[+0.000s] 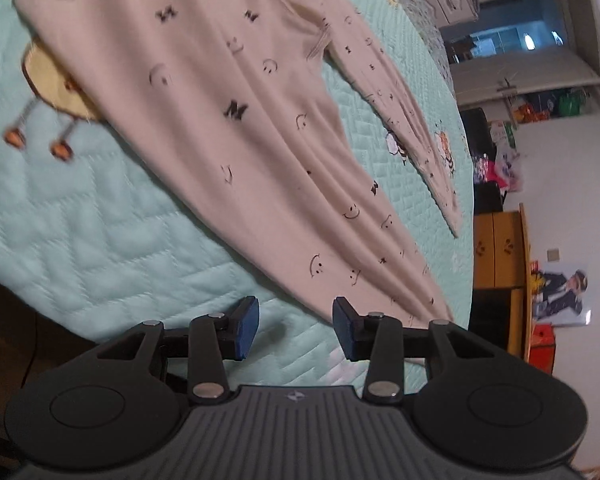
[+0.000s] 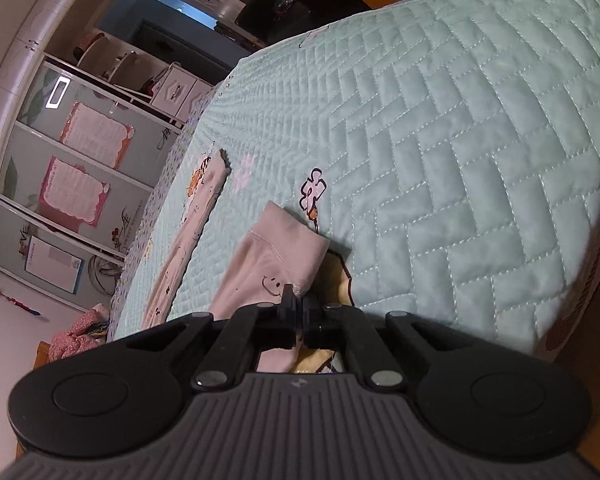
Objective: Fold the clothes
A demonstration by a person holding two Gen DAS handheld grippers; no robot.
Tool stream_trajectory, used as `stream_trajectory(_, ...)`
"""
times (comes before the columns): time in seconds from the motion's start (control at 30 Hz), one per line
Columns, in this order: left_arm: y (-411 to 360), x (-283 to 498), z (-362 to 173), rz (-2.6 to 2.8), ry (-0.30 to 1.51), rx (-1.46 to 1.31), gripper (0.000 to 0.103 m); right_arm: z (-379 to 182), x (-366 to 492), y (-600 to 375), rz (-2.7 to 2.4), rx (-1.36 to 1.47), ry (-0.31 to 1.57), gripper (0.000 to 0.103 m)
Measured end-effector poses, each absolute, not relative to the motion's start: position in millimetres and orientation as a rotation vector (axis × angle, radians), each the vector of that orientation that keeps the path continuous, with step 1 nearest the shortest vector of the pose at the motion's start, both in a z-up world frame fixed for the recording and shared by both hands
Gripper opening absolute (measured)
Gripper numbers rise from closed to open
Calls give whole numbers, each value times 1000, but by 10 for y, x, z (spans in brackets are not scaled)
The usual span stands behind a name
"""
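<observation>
left gripper (image 1: 295, 329): jaws spread wide, nothing between the blue pads; it hangs over the near edge of the quilted bedspread (image 1: 100, 240), just short of the garment's nearest corner.
garment (image 1: 228, 120): a pale pink long-sleeved top printed with smiley faces and small black marks, lying flat and spread across the bedspread, running from the far left part toward the right edge.
free sleeve (image 1: 416, 136): lies stretched out along the right edge, apart from the body below the armpit.
right gripper (image 2: 299, 307): jaws clenched on the pink cloth just behind a ribbed cuff (image 2: 288, 236), which lies on the bedspread beside a yellow cartoon patch (image 2: 336, 276).
progress: in my judgement no fold shows; body and one sleeve lie open in a single layer, so the folding remains to be done. the pinched cuff suits a sleeve about to be carried across, or one just drawn out straight; the pictures do not settle which.
left wrist view only: the whole body of the top, its print, the open jaws.
right wrist view only: the grasp on the cuff, the wide bare bedspread to the right, and the free sleeve's end (image 2: 216, 180) toward the far left edge.
</observation>
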State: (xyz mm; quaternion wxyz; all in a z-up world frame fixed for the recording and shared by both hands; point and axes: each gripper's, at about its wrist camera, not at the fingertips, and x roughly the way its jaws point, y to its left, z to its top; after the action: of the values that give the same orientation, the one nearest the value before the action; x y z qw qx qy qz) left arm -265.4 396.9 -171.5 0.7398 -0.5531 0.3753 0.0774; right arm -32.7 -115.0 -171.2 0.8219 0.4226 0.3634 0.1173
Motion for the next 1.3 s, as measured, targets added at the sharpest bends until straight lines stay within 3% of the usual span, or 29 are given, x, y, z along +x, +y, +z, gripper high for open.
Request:
stream_trajectory(0.13,3908,-2564,-1748,169,763,-1248,53,-1714,-333,-1161,253,901,772,3)
stream_trajectory(0.37,3791,-2384,-1757,184,722,-1199,51,-1676,-336,-1154,257,882,762,3)
stream_trajectory(0.4,3777,-2359,-1745,183,724,-1179,48,-1671,-337,-1153,257,879,761,3)
stream_trajectory(0.5,3785,-2330,-1722,172,773,-1130,1,-1655,-338,-1150,259,870,757,3)
stream_trajectory(1.0,3831,-2378,-1778,88,855,-1038,1,-1552,-480,-1273,142,847,749,4)
stream_trajectory(1.1,3841,-2370,-1793,78,858,-1033,2,-1422,-479,-1239,58,796,733,18)
stream_trajectory(1.23,3835,-2341,-1788,64,866,-1016,2,-1249,-478,-1195,-52,727,709,54)
stream_trajectory(1.3,3846,-2327,-1805,58,868,-1027,2,-1162,-477,-1172,-107,692,696,58)
